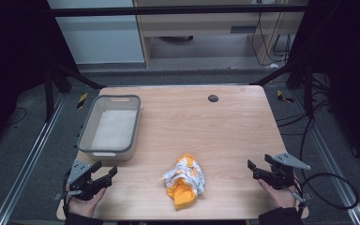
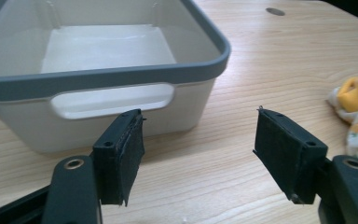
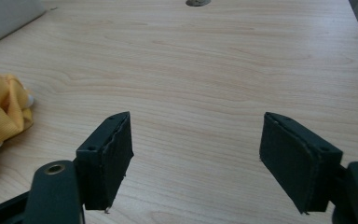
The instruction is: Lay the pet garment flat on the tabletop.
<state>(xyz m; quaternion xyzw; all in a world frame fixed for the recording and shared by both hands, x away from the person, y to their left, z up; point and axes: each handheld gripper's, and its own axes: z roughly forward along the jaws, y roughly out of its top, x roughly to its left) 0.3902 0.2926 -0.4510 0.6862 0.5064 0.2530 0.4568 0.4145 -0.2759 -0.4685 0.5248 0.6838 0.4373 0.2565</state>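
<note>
A crumpled orange and white cloth (image 1: 184,181) lies on the wooden table (image 1: 206,126) near its front edge, in the middle. A grey-rimmed white bin (image 1: 110,125) stands empty at the table's left. My left gripper (image 1: 104,174) rests open at the front left corner, just in front of the bin (image 2: 98,70), with nothing between its jaws; the cloth (image 2: 356,112) shows at its right. My right gripper (image 1: 258,169) sits open at the front right, aimed across bare wood, and the cloth (image 3: 2,109) lies off to its left.
A small dark round cap (image 1: 213,98) is set into the table near the far edge. Black frame bars and cables surround the table; a cable loop (image 1: 330,192) lies on the floor at the right.
</note>
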